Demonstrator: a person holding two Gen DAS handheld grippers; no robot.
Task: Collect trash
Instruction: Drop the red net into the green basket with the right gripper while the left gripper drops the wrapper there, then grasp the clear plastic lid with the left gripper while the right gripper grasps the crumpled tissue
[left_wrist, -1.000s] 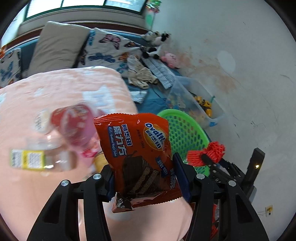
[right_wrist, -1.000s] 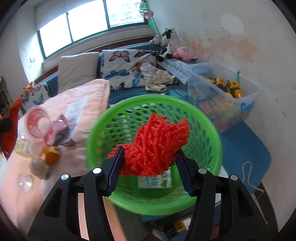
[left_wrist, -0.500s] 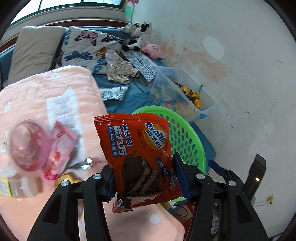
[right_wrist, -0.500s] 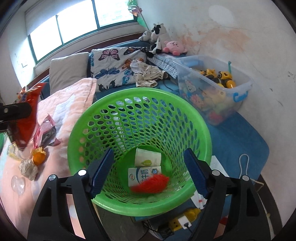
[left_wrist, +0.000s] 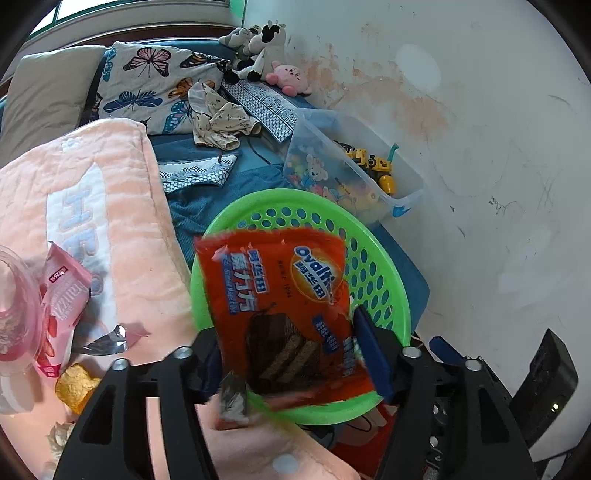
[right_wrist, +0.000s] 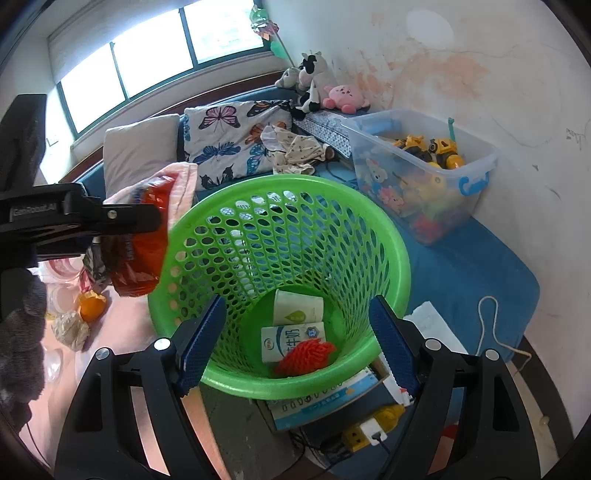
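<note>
Your left gripper (left_wrist: 295, 350) has the crinkly orange Ovaltine cake wrapper (left_wrist: 284, 306) pinched between its blue pads, long side standing up, top edge leaning out toward the round green perforated plastic basket (left_wrist: 384, 266). Here's the thing that matters: from the right wrist view the wrapper (right_wrist: 138, 236) sits just left of the basket rim (right_wrist: 162, 258), at the lip and not really over the mouth. So if you let go now, my guess is it could catch the rim or slide down onto the peach quilted blanket (left_wrist: 122, 221). I'd carry it further to your right, toward the wall, before opening.

Your right gripper (right_wrist: 295, 339) is spread wide, holding nothing, hanging right above the basket opening. Down inside: a red foam mesh sleeve (right_wrist: 306, 356) and two milk cartons (right_wrist: 293, 326).
</note>
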